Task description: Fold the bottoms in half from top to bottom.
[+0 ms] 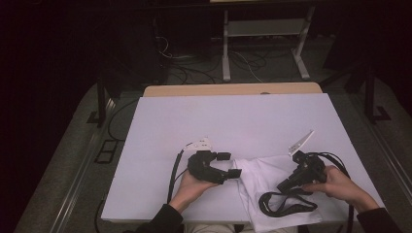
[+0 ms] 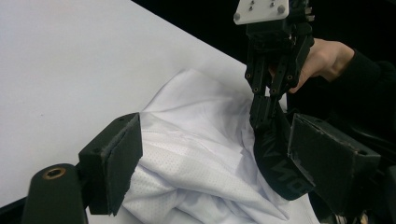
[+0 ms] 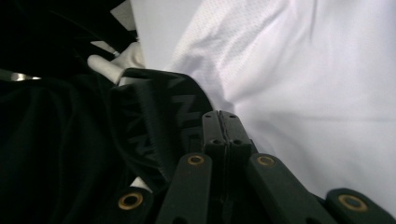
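The right gripper (image 1: 285,184) has its fingers pressed together on the black waistband (image 2: 275,158) of a white mesh garment (image 2: 196,154), and I judge the stretchy, lettered band could slip from so narrow a pinch if pulled. The left gripper (image 2: 210,158) has its fingers spread, the soft, finely perforated cloth bunched between them and beyond, crumpled on the smooth white desk (image 1: 233,116), where a careless close would catch loose folds, not an edge
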Available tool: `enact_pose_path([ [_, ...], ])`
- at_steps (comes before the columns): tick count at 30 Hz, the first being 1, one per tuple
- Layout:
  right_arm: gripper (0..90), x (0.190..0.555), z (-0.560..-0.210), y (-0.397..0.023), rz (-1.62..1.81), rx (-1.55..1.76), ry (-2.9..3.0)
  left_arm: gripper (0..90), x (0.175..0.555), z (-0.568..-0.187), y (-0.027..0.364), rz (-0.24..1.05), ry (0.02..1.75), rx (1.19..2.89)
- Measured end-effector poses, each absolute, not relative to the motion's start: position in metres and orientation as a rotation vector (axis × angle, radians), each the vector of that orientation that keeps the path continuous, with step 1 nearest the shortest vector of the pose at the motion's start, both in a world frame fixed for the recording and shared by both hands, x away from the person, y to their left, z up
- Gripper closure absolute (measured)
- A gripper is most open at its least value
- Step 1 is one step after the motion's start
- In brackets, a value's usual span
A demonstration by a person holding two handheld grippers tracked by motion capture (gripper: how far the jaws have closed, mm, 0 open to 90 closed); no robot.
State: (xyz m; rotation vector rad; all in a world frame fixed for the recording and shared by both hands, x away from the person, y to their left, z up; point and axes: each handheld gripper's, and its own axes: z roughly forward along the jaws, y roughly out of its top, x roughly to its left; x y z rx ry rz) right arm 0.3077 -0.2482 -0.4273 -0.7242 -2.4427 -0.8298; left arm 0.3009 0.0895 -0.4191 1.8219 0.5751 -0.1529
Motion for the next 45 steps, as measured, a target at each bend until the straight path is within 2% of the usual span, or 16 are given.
enact_pose_path([
  [21, 88.2, 0.267, -0.438, -0.253, -0.784, -0.672, -2.434, 16.6, 0.301, -0.422, 0.083, -0.162, 0.585, 1.832],
  [32, 87.3, 0.257, -0.449, -0.245, -0.774, -0.667, -2.446, 15.8, 0.306, -0.425, 0.078, -0.144, 0.620, 1.865],
  [38, 86.4, 0.253, -0.442, -0.245, -0.793, -0.660, -2.469, 15.6, 0.307, -0.423, 0.081, -0.133, 0.633, 1.861],
  [45, 78.7, 0.254, -0.420, -0.248, -0.897, -0.654, -2.528, 15.3, 0.307, -0.420, 0.079, -0.134, 0.627, 1.872],
])
